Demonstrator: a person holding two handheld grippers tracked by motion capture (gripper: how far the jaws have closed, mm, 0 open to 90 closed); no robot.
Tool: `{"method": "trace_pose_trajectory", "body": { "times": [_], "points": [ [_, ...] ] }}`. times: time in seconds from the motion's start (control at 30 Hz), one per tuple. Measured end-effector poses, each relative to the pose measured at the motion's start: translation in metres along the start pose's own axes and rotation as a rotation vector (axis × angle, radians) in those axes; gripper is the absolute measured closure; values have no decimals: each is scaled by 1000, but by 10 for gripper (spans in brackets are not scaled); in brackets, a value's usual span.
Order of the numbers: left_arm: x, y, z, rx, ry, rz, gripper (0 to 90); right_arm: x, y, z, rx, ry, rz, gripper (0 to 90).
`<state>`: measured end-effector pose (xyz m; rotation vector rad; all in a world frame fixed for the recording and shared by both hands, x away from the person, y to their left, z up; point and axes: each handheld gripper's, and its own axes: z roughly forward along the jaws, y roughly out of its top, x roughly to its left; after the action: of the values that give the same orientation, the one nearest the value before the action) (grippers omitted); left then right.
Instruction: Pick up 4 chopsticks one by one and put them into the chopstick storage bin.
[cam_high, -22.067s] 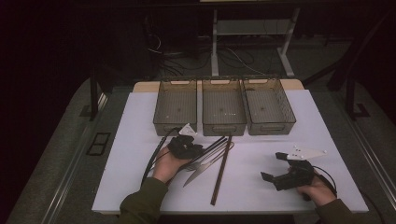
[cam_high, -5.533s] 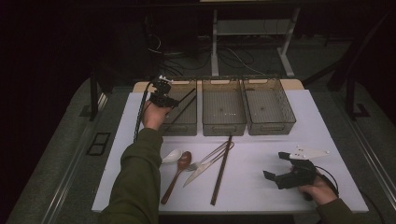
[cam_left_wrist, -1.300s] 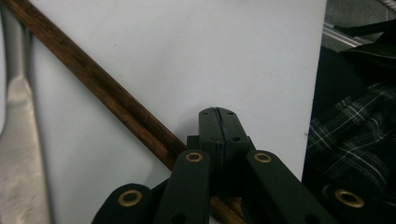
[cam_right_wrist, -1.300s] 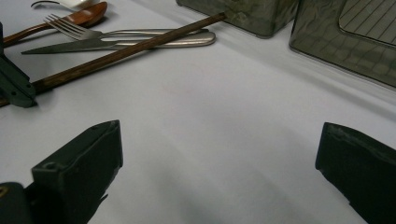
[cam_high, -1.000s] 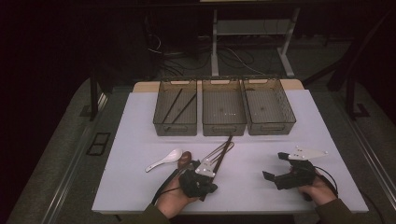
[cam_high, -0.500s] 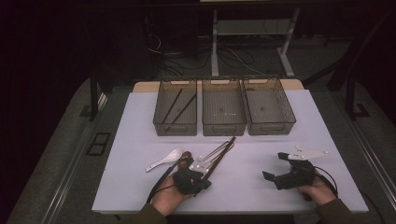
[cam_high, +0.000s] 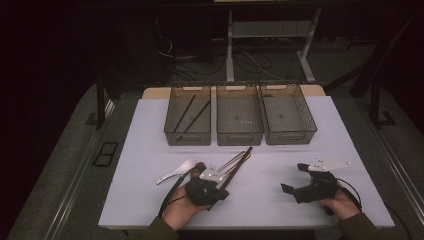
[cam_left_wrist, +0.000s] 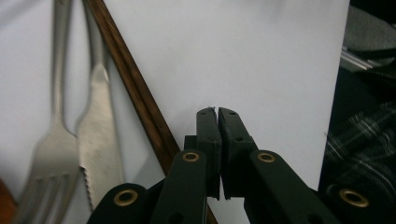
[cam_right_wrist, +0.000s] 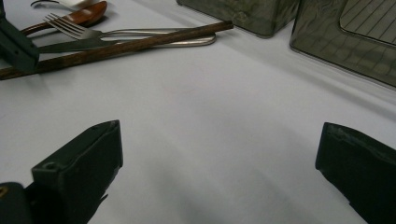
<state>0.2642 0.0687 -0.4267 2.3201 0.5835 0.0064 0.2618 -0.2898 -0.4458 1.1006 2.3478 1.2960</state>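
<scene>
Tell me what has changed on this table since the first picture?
Two dark chopsticks now lie in the left bin. The left claw has come back to the cutlery and is shut, empty, beside the last brown chopstick. The right claw stayed put, open. The fork, knife and white spoon remain.

Bare white table (cam_high: 270, 200) lies open at lower centre; three bins (cam_high: 239, 120) wall off the upper middle.

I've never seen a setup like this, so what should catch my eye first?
Three mesh bins stand in a row at the table's far side, the leftmost holding dark sticks. Nearer, the left gripper, jaws shut, rests beside a wooden chopstick, a knife and a fork. The right gripper rests open at the right.
</scene>
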Motion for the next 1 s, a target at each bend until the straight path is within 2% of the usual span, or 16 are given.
{"method": "trace_pose_trajectory", "body": {
  "times": [0.23,0.37,0.5,0.57,0.7,0.8,0.97,1.0],
  "points": [
    [18,10,0,-65,57,-36,843,0,0,1,2,0,1,4],
    [30,16,5,-81,95,-48,877,0,0,1,2,-1,-1,4],
    [38,22,14,-69,107,-50,887,0,0,2,5,0,-1,4],
    [39,25,18,-62,105,-49,888,0,0,2,5,0,-2,4],
    [40,28,29,-40,124,-52,888,0,0,1,5,0,0,4],
    [43,29,32,-30,129,-51,888,0,0,1,4,1,-2,4],
    [42,30,35,-39,122,-58,889,0,0,1,4,0,0,5],
    [42,30,35,-32,119,-46,888,0,0,1,3,0,-1,5]
  ]
}}
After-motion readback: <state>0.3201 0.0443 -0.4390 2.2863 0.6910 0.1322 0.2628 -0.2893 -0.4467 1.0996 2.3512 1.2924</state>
